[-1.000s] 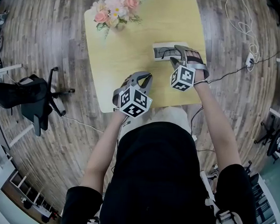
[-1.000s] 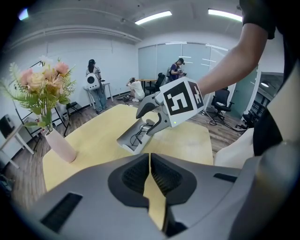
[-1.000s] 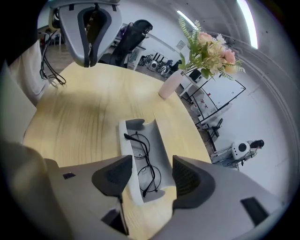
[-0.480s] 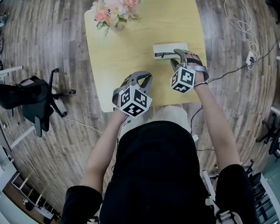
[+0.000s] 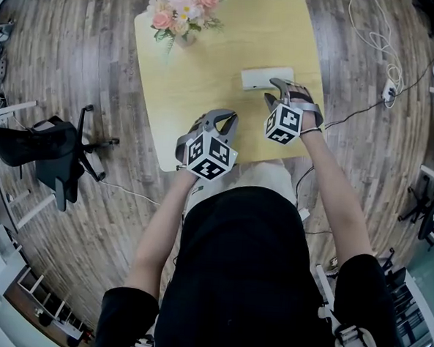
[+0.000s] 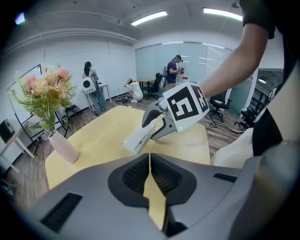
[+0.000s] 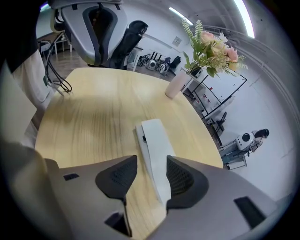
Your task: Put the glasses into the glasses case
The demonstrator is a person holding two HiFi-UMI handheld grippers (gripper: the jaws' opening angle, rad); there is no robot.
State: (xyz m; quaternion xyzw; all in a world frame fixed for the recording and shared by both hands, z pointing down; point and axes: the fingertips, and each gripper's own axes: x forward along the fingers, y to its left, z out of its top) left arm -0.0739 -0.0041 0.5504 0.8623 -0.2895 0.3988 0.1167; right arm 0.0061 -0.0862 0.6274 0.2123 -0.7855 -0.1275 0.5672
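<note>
The white glasses case (image 5: pixel 265 78) lies closed on the yellow table (image 5: pixel 201 80), right of its middle; no glasses show. My right gripper (image 5: pixel 275 90) stands over the case's near end. Its jaws have just been closing and are half apart. In the right gripper view the case (image 7: pixel 154 150) runs away between them. It lies against the right-hand pad (image 7: pixel 180 176), and a strip of table shows beside the other pad. The left gripper view shows the case (image 6: pixel 137 139) under the right gripper (image 6: pixel 156 125). My left gripper (image 5: pixel 219 118) hangs shut and empty near the table's front edge.
A pale vase of pink flowers (image 5: pixel 181 13) stands at the table's far left corner. A black office chair (image 5: pixel 53 152) is on the wooden floor to the left, and cables (image 5: pixel 372 32) trail to the right. People stand far across the room (image 6: pixel 93 89).
The case stood open with the glasses visible inside a second ago; its lid has come down and it is now closed. The right gripper stayed at its near end. The left gripper kept still.
</note>
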